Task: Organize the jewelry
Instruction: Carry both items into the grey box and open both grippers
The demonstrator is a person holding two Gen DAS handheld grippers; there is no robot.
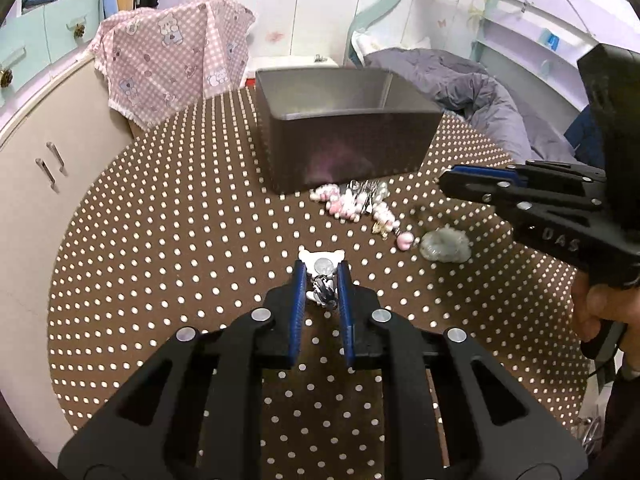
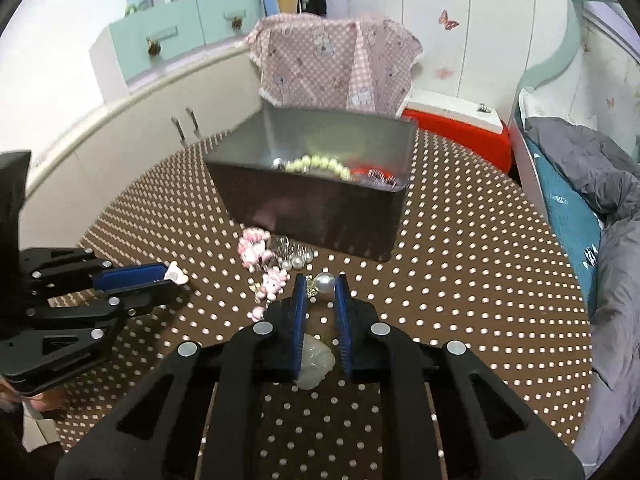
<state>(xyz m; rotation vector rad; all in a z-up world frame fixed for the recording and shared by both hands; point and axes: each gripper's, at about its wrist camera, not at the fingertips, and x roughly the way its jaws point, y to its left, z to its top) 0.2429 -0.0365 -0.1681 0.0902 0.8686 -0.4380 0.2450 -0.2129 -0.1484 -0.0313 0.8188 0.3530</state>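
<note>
Left gripper (image 1: 322,276) is clamped on a small white bear-shaped charm (image 1: 322,261) with a silvery disc, lifted slightly, probably bound for the box. Right gripper (image 2: 320,284) is narrowed around a glossy round pearl piece (image 2: 324,283); whether it truly grips is unclear. Beneath it lies a translucent, lumpy jade-like pendant (image 2: 316,360). A pile of pink beaded trinkets (image 1: 352,204) sits just before the dark, smooth-walled box (image 1: 344,140), which already holds a pale bead strand (image 2: 320,165). Dotted brown tablecloth (image 1: 160,240) underneath.
</note>
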